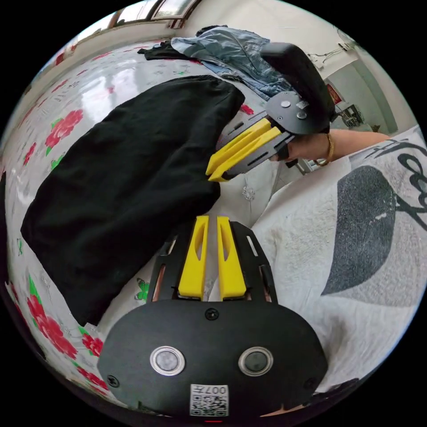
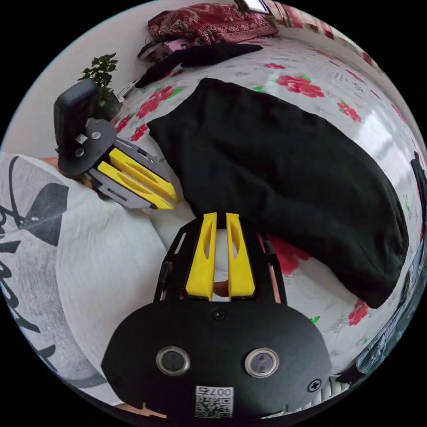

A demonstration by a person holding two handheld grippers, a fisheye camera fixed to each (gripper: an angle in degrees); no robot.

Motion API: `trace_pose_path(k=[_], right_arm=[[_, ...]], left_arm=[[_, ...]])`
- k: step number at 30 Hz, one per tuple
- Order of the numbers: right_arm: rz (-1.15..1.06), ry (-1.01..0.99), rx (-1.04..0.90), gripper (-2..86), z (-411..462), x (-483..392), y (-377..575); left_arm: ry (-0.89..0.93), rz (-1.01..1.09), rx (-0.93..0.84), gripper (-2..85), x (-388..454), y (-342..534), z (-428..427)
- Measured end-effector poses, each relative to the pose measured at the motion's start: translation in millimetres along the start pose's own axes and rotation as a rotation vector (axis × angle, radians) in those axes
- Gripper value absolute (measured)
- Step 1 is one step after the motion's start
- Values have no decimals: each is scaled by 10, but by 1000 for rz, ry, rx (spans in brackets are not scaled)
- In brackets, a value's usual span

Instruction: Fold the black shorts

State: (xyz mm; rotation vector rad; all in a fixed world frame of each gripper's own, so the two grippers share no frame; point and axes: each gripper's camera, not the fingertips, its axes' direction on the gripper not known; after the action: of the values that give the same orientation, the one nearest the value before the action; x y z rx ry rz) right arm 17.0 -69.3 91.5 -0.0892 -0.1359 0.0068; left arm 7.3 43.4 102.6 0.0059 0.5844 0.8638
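Note:
The black shorts lie flat as a long folded shape on a white cloth with red flowers. My left gripper has its yellow jaws shut, tips just at the near edge of the shorts, with no cloth seen between them. In the right gripper view the left gripper sits beside the shorts' end. My right gripper is shut too, tips at the shorts' near edge. It comes in from the right in the left gripper view, where the right gripper touches the shorts' rim.
A pile of denim clothes and a dark garment lie at the far end. Another black garment, a red patterned quilt and a potted plant stand beyond the shorts. The person's white printed top is close by.

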Motion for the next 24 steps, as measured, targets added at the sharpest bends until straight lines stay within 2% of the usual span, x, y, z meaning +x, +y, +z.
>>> trace_pose_path(k=[4,7,11,12,14,18,21,24], right_arm=[[111,-48,111,34,-188,140,229],[319,-85,311,52,-560,498,645],[854,-204,641,99,-853,1358,1766],[994,-269,705,116,-811,1579,2082],[1133,-356,758,140,-711,1825,2409],[1278,-459,855,160,-454,2139,2692],[1419,-431,891,148,-337,2225,2803],[1434,-509,996,129,-258,2318,2816]], left_arm=[[23,-226,126,7,-236,277,-315],[23,-427,244,3,-439,616,-568],[-33,-710,360,13,-683,1052,-779],[-9,-784,408,21,-744,1151,-807],[65,-883,490,39,-824,1268,-810],[183,-1081,604,66,-932,1413,-705],[221,-1157,642,71,-939,1435,-641],[233,-1203,668,72,-916,1440,-617]])
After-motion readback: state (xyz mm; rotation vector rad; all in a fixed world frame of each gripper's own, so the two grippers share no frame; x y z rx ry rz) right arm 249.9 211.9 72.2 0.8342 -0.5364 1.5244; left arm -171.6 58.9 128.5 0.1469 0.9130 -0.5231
